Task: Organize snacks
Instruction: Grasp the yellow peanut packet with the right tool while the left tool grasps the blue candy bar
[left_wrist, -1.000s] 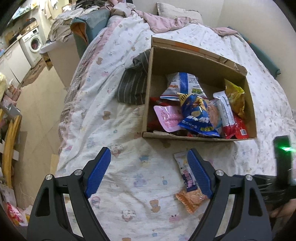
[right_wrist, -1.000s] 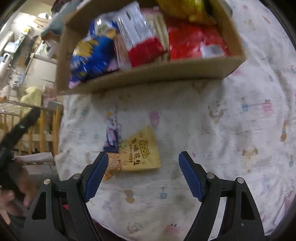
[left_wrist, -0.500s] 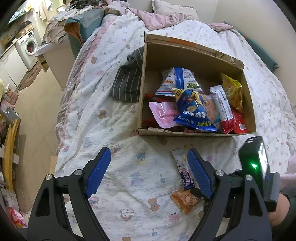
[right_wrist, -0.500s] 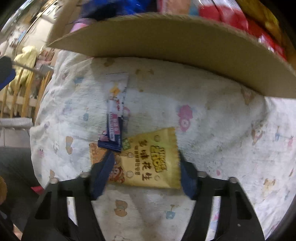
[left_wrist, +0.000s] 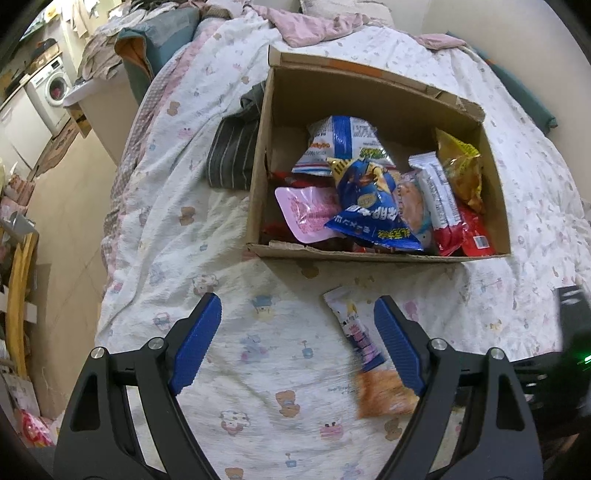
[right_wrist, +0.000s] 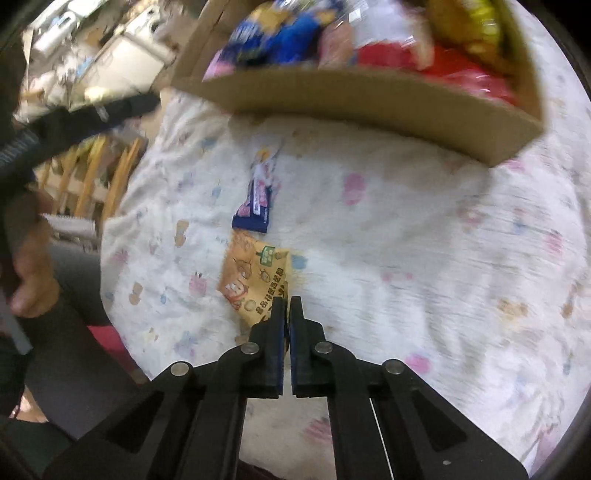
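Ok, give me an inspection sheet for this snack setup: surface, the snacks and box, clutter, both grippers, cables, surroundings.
Surface: bed with a cartoon-print sheet, rumpled.
Job's things: cardboard box open, holding many snack packs; white and purple bar and orange packet lie on the sheet in front of the box.
Clutter: striped grey cloth against the box's left wall; pink blanket at the head of the bed.
Grippers: left gripper open, holding nothing; right gripper shut on the orange packet's edge.
Cables: nothing seen.
Surroundings: washing machine far left; wooden rail beside the bed.
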